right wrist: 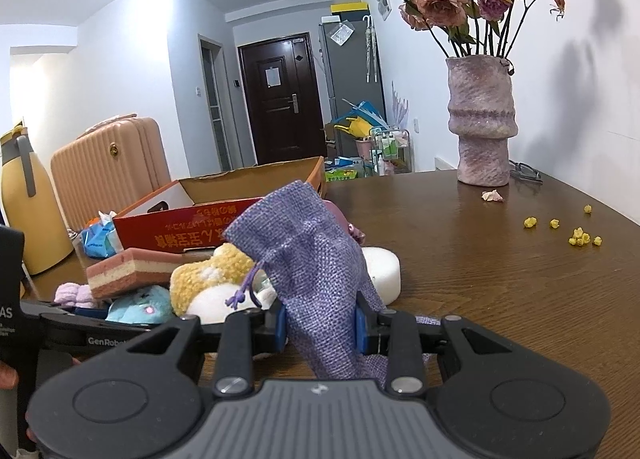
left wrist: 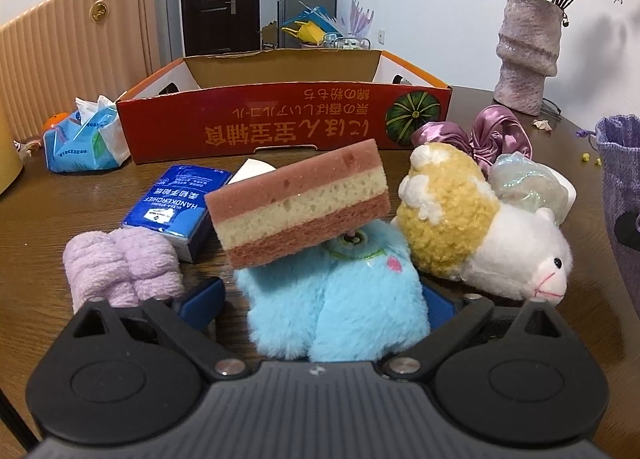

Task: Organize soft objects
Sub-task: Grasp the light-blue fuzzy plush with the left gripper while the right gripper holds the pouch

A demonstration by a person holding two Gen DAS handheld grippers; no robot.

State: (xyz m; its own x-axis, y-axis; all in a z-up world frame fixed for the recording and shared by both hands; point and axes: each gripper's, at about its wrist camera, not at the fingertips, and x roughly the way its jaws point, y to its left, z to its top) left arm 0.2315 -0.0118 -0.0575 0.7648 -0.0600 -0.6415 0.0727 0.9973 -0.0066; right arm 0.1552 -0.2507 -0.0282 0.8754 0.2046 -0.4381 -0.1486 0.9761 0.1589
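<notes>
A fluffy blue plush (left wrist: pixel 352 311) lies between the blue fingers (left wrist: pixel 204 299) of my left gripper (left wrist: pixel 324 299), which stand wide on either side of it with a small gap on the left. A pink-and-cream layered sponge (left wrist: pixel 298 205) rests tilted on the plush. A yellow-and-white lamb plush (left wrist: pixel 480 235) lies just right of it, a lilac towel roll (left wrist: pixel 120 267) to the left. My right gripper (right wrist: pixel 320 329) is shut on a purple drawstring bag (right wrist: pixel 312 259), holding it upright above the table.
A red cardboard box (left wrist: pixel 280 119) stands open behind the pile. A blue handkerchief pack (left wrist: pixel 178 207), satin scrunchies (left wrist: pixel 480 135), a round white sponge (right wrist: pixel 384 267) and a tissue pack (left wrist: pixel 84 139) lie around. A vase (right wrist: pixel 482 123) with dried roses stands at the back right, yellow crumbs (right wrist: pixel 580 237) near it.
</notes>
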